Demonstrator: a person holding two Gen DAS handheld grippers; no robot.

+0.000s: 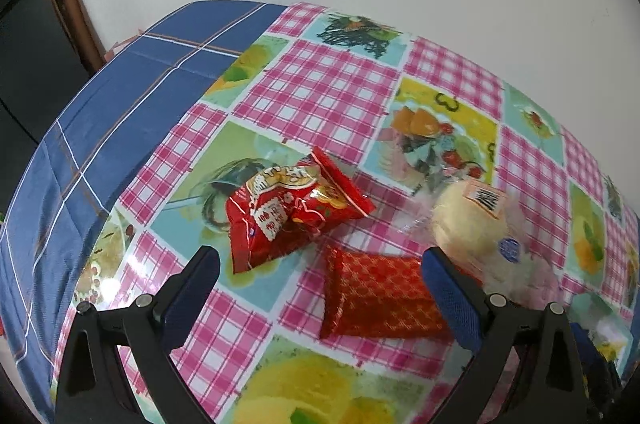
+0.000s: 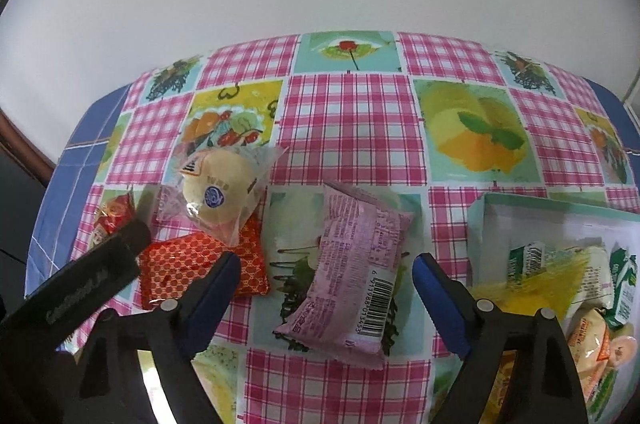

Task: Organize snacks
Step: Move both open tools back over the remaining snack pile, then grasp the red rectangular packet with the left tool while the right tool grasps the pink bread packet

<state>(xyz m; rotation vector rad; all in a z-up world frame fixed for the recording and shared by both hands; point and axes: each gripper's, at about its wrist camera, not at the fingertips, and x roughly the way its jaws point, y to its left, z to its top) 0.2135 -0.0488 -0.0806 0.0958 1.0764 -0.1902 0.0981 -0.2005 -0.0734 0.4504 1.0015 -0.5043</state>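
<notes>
My left gripper (image 1: 318, 262) hangs open above two red snacks. A crinkled red snack bag (image 1: 296, 212) lies just beyond its fingertips, and a flat red patterned packet (image 1: 376, 296) lies between the fingers, near the right one. A pale round bun in clear wrap (image 1: 472, 220) rests beside that right finger. My right gripper (image 2: 326, 260) is open with a pink packet (image 2: 352, 264), barcode side up, lying between its fingers; the pads stand off its edges. The bun (image 2: 216, 188) and the red patterned packet (image 2: 192, 264) sit left of it, near the left gripper's finger (image 2: 100, 264).
A white, teal-rimmed box (image 2: 480, 220) at the right holds several snacks, green-white and yellow packets among them. The table wears a pink checked fruit-print cover (image 2: 348, 120) over a blue cloth (image 1: 100, 128). A white wall runs behind the far edge.
</notes>
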